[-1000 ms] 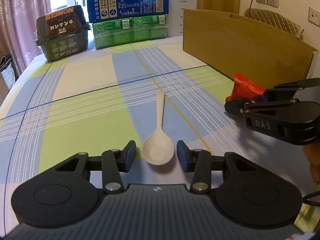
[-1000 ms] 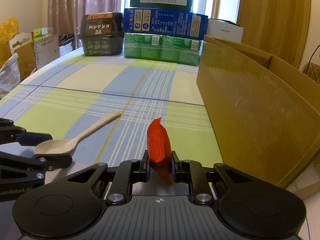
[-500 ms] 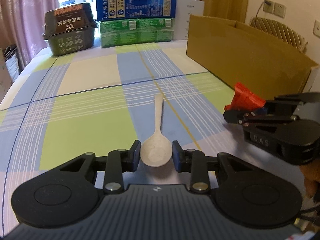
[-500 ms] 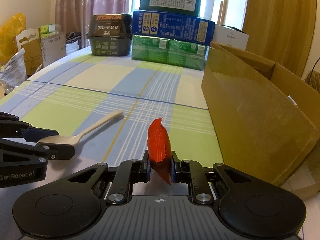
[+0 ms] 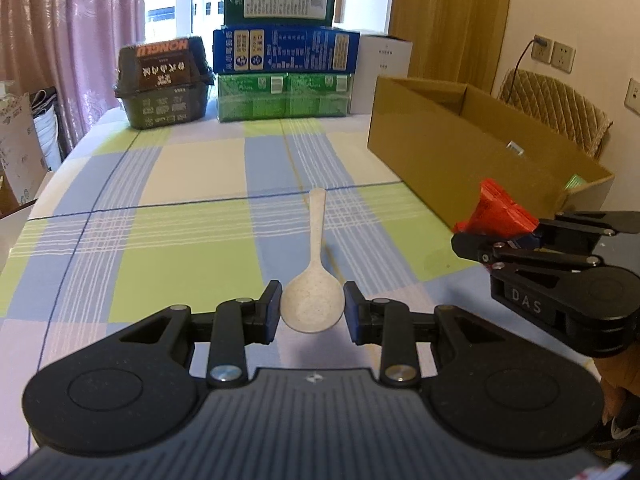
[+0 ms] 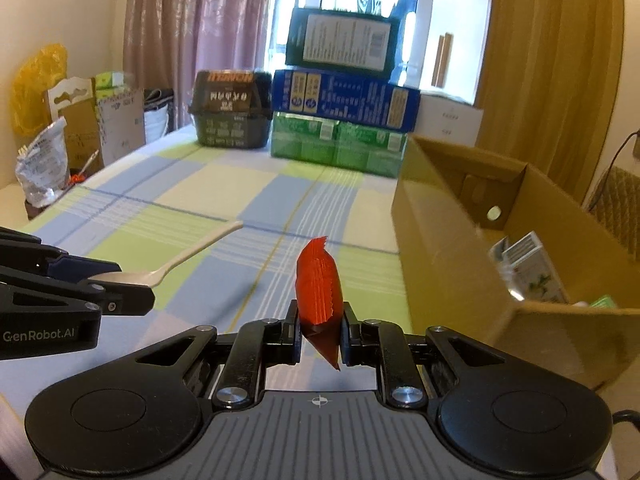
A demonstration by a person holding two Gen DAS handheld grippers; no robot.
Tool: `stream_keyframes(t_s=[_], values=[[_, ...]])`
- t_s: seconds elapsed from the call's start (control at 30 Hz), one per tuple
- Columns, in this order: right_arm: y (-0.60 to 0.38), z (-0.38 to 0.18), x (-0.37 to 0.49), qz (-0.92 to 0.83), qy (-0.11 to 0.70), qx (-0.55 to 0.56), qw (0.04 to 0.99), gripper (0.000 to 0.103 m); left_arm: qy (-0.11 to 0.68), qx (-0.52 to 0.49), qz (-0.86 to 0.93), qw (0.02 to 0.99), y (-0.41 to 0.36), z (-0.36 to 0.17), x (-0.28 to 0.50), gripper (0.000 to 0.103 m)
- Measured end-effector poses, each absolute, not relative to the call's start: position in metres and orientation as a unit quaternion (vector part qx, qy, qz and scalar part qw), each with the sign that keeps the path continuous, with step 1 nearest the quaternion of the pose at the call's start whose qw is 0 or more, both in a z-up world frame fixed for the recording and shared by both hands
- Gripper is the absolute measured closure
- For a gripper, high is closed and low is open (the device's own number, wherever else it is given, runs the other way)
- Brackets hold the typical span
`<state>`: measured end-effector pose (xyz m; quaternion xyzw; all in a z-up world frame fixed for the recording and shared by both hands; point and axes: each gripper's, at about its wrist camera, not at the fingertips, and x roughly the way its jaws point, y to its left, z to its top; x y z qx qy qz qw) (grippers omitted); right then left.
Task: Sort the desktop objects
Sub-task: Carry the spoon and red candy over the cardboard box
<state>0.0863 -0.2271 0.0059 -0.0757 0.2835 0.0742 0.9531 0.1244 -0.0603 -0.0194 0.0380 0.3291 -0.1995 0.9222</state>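
A person working two handheld grippers is partway through clearing a checked tablecloth (image 5: pixel 168 216). The left gripper (image 5: pixel 311 312) has its fingers closed against the bowl of a pale spoon (image 5: pixel 313 276), whose handle points away toward the far end of the table; the spoon appears lifted off the cloth, though its height above it is hard to judge through the fisheye lens. The right gripper (image 6: pixel 319 336) is clamped on a crinkled red packet (image 6: pixel 319 284), held upright just left of an open cardboard box (image 6: pixel 436 264).

The box already contains a few items, among them a small white carton (image 6: pixel 532 264) and something green at its near corner, suggesting some sorting is done. What seems left is to carry the packet and the spoon over the box wall and let them go; no other loose items show on the cloth.

At the table's far end stand stacked cartons (image 5: pixel 282 56) and a dark lidded food tub (image 5: pixel 162 80), well clear of the work. The box's tall near wall is the main obstacle, and the two grippers sit close together, so both heading for the box could crowd each other.
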Motion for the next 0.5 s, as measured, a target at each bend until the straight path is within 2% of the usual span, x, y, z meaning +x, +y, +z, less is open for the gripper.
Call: stream_keyframes(t_s=[0.5], values=[[-0.29, 0.071, 0.036, 0.047, 0.243, -0.077, 0.966, 0.089, 0.286, 0.034, -0.223, 0.931, -0.11, 0.044, 0.079, 0.076]])
